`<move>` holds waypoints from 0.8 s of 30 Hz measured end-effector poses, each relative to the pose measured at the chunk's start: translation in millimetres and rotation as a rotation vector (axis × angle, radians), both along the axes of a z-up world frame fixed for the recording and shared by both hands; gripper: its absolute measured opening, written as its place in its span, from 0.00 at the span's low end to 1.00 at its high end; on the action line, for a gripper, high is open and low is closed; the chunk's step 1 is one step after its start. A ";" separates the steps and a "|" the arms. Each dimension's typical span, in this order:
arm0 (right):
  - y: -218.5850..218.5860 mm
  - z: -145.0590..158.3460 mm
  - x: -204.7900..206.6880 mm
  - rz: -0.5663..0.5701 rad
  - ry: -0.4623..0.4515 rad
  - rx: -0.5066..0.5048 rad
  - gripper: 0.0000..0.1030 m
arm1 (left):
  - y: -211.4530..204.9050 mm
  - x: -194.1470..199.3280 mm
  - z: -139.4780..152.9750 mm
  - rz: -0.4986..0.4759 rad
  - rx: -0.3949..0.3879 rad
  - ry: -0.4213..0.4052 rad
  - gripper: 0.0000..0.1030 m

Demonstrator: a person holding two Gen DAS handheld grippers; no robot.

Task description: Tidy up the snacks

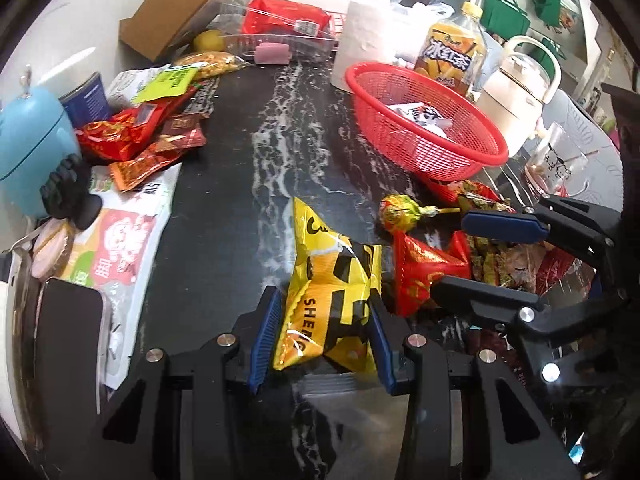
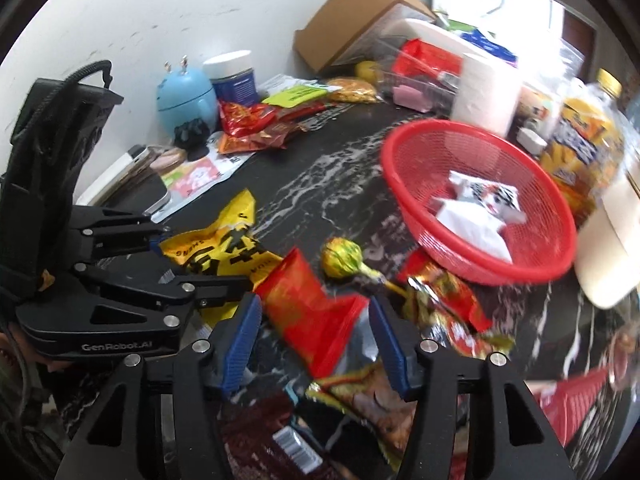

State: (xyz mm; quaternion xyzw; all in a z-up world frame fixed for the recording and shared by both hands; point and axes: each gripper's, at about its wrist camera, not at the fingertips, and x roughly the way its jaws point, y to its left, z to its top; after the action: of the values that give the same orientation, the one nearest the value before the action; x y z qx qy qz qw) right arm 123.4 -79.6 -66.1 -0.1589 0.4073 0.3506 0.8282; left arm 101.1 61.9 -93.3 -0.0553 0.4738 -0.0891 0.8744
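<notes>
My left gripper [image 1: 323, 336] is shut on a yellow and black snack packet [image 1: 332, 280], which stands crumpled between its blue pads just above the dark marble table. In the right wrist view, that left gripper [image 2: 200, 264] and the yellow packet [image 2: 224, 248] sit at the left. My right gripper [image 2: 316, 320] is open, and a red snack packet [image 2: 312, 312] lies between its fingers without being squeezed. From the left wrist, the right gripper [image 1: 450, 254] straddles that red packet [image 1: 424, 268]. A red mesh basket [image 2: 400, 184] behind holds a white packet [image 2: 476, 208].
A lollipop [image 1: 400, 210] lies between the packets and the basket [image 1: 424, 152]. More wrappers are heaped under the right gripper. A snack pile [image 1: 140, 136], a blue pot [image 1: 28, 140] and a phone [image 1: 68, 340] line the left. A tea bottle [image 1: 448, 56], cream kettle [image 1: 516, 96] and glass cup [image 1: 556, 160] stand behind the basket.
</notes>
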 end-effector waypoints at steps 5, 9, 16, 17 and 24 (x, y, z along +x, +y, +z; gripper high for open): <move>9.3 -6.8 3.7 0.054 0.017 -0.022 0.59 | 8.3 -2.2 0.2 0.003 -0.014 0.004 0.40; 12.8 -13.4 6.1 0.071 0.054 -0.024 0.59 | 8.8 -1.8 -0.8 0.002 -0.012 0.001 0.40; 16.9 -16.0 1.9 0.084 0.020 -0.044 0.58 | 5.6 -1.1 -0.7 -0.007 0.008 -0.014 0.40; 16.8 -16.0 2.1 0.082 0.014 -0.044 0.54 | 5.8 -1.2 -0.7 -0.007 0.007 -0.015 0.40; 10.4 -18.1 5.3 0.020 -0.007 -0.043 0.33 | 2.6 -3.9 -1.0 -0.022 0.011 -0.021 0.32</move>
State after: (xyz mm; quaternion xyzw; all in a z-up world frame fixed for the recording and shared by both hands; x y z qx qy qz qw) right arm 128.7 -69.2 -84.2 -0.1819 0.4101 0.3497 0.8224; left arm 97.2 64.5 -94.3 -0.0444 0.4656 -0.0969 0.8785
